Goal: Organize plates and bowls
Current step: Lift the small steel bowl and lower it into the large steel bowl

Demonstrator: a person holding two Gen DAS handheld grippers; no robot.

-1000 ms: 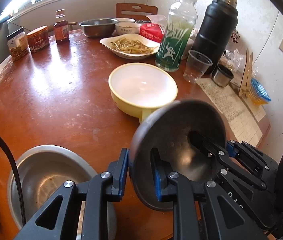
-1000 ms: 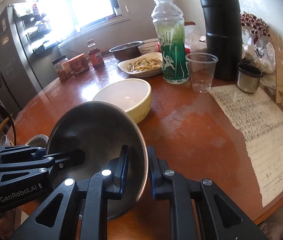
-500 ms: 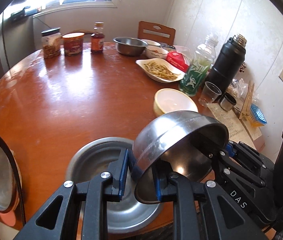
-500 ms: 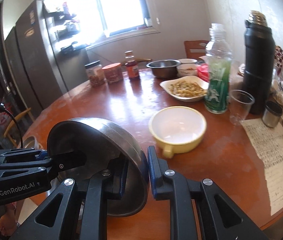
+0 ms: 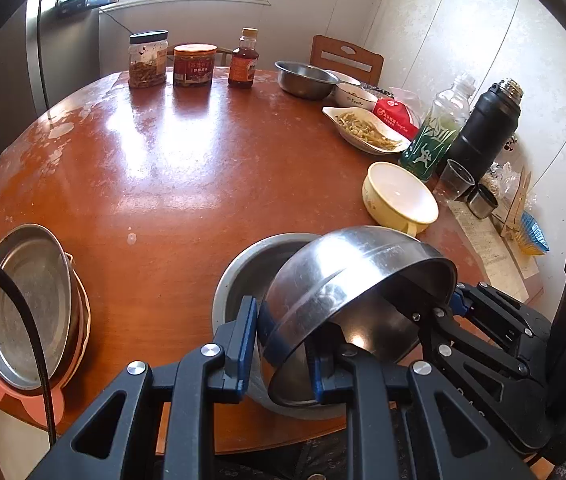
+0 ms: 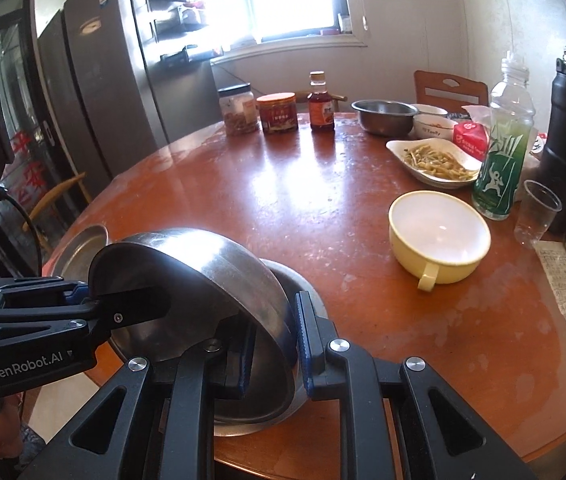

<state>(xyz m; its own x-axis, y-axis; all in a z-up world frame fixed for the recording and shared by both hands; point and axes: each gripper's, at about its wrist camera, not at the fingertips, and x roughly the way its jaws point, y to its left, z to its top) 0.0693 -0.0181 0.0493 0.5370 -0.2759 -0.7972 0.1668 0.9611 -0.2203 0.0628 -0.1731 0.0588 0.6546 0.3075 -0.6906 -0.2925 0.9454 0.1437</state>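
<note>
Fridge [image 6: 95, 92] only in right wrist view

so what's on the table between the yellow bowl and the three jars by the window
Nothing: between the yellow bowl and the jars there is only bare table, clearest in the left wrist view.
</note>
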